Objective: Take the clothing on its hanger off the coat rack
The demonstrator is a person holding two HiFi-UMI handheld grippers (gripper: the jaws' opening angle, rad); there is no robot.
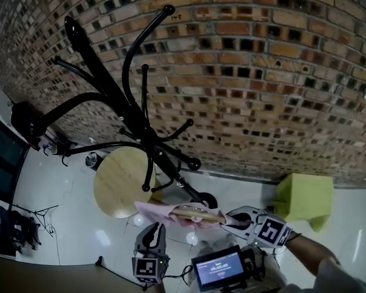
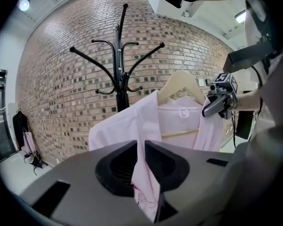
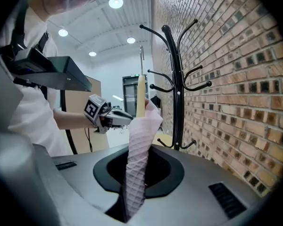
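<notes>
A pink shirt [image 1: 165, 212] hangs on a wooden hanger [image 1: 195, 212] held in the air in front of the black coat rack [image 1: 140, 121], its hook free of the rack's arms. My left gripper [image 1: 150, 237] is shut on the shirt's left side, with pink cloth [image 2: 144, 173] pinched between the jaws. My right gripper [image 1: 243, 217] is shut on the shirt's right sleeve [image 3: 137, 149]. In the left gripper view the hanger [image 2: 179, 84] and shirt face me, with the right gripper [image 2: 220, 98] at their right. In the right gripper view the hanger [image 3: 140, 95] shows edge-on, the left gripper [image 3: 108, 117] behind it.
A brick wall [image 1: 262, 72] stands behind the rack. A round wooden top [image 1: 122, 182] sits by the rack's foot. A yellow-green box [image 1: 305, 200] is on the white floor at the right. A dark bag [image 1: 25, 122] hangs at the left. A small screen [image 1: 218, 267] is near the person's chest.
</notes>
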